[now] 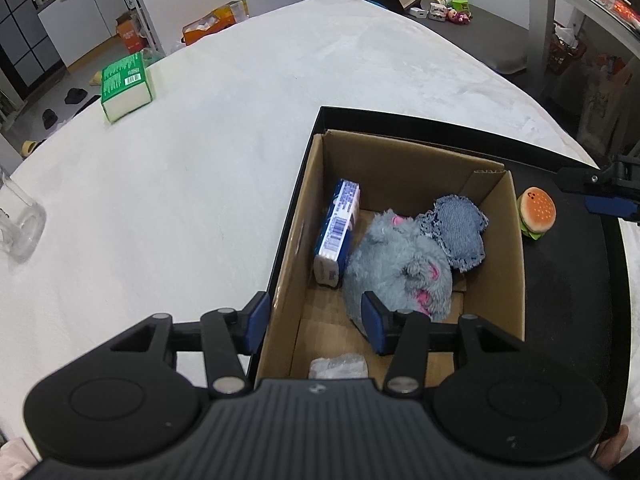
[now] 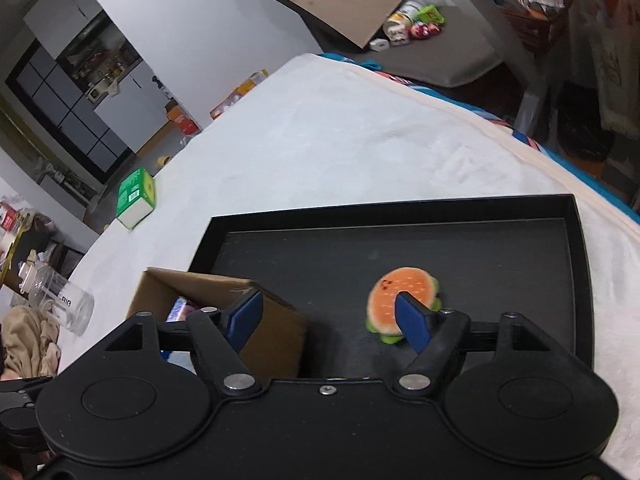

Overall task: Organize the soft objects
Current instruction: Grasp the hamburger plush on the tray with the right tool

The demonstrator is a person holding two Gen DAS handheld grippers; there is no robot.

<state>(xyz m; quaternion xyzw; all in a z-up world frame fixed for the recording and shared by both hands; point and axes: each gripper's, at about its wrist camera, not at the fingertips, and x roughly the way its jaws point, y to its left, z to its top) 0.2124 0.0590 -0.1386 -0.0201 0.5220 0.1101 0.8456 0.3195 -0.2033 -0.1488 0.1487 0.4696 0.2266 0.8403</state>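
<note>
Looking through the left wrist view, we see our left gripper (image 1: 316, 322) spread wide at lower centre, straddling the wall of the cardboard box (image 1: 502, 240). Inside lie a grey plush toy (image 1: 396, 264), a denim pouch (image 1: 460, 232) and a blue tissue pack (image 1: 336, 232). The burger plush (image 1: 537, 214) sits outside on the black tray (image 1: 572, 280), at right.

Through the right wrist view, our right gripper (image 2: 332, 320) is spread too, gripping nothing, its right finger overlapping the burger plush (image 2: 390, 294) at centre frame.
</note>
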